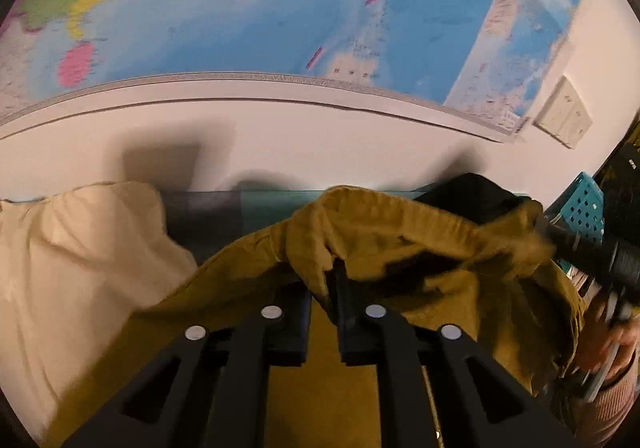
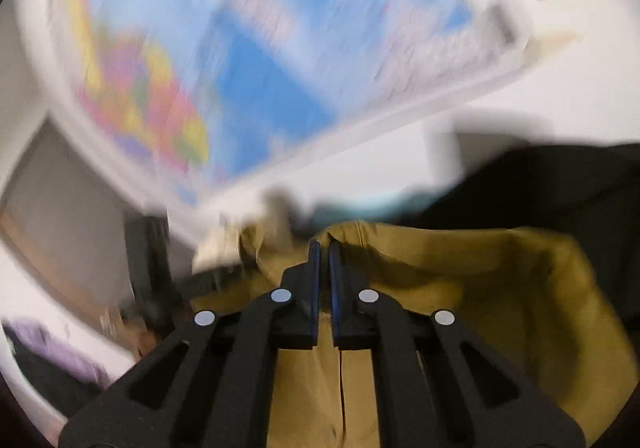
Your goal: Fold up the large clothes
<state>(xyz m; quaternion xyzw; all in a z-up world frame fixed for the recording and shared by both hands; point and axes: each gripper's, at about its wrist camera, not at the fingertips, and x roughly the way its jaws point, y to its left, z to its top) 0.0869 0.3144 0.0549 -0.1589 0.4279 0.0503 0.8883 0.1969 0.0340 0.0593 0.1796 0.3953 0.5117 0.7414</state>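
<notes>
- Garment: mustard-yellow trousers (image 1: 400, 248), bunched and hanging between my two tools in front of the wall map (image 1: 240, 7), above the teal bed surface (image 1: 272, 199).
- Left gripper (image 1: 324, 288): jaws nearly together, a fold of the yellow cloth draped over and pinched at the tips. How deep the bite goes I cannot tell; the cloth hides the pads.
- Right gripper (image 2: 324, 252): jaws all but shut, the waistband edge apparently caught at the tips. A thin bite, by my judgement.
- Risk: heavy fabric on a shallow grip. A quick swing could pull the edge out of the right jaws, and the trousers would drop in a heap.
- Risk: cloth is bunched unevenly between the tools, so a fold laid from here could trap wrinkles or go crooked.
- Risk: cream garment (image 1: 72, 248) lies just beside; the hanging cloth could drag over it.
- Left view only: the cream garment, a teal perforated basket (image 1: 584, 207), my other hand (image 1: 616, 344) at the edge.
- Right view only: the trouser seam running down below the jaws, a dark garment (image 2: 560, 187) behind; heavily blurred.
</notes>
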